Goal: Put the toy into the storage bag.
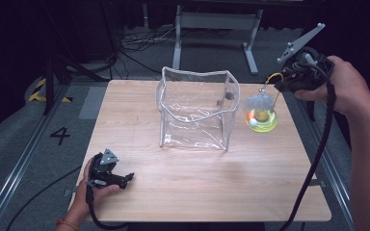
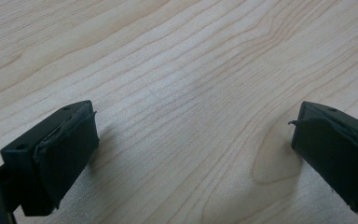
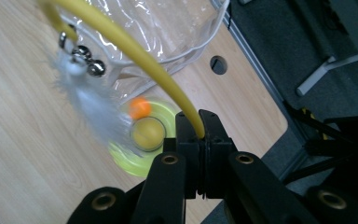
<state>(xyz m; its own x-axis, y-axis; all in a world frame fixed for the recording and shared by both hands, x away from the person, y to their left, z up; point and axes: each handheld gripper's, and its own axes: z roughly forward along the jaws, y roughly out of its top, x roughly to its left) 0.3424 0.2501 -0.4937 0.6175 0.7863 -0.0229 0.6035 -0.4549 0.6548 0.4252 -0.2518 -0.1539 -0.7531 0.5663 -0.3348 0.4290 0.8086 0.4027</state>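
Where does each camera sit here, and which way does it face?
High view: above the person's side, looking forward and down at the table and clear bag; both forearms and hands enter.
Left gripper view: on the left gripper, looking down at bare wood past its open jaws.
Right gripper view: on the right gripper, jaws shut on the yellow wand of a feather toy.
The high and right gripper views share the bag and toy base.

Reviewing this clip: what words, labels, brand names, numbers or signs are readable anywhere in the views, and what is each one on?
"4": a black numeral on the grey floor to the left of the wooden table, seen in the high view.
Yellow and black hazard stripes on the floor farther back: a marking, no text.
No readable print on the clear plastic bag, the cat toy or the grippers.
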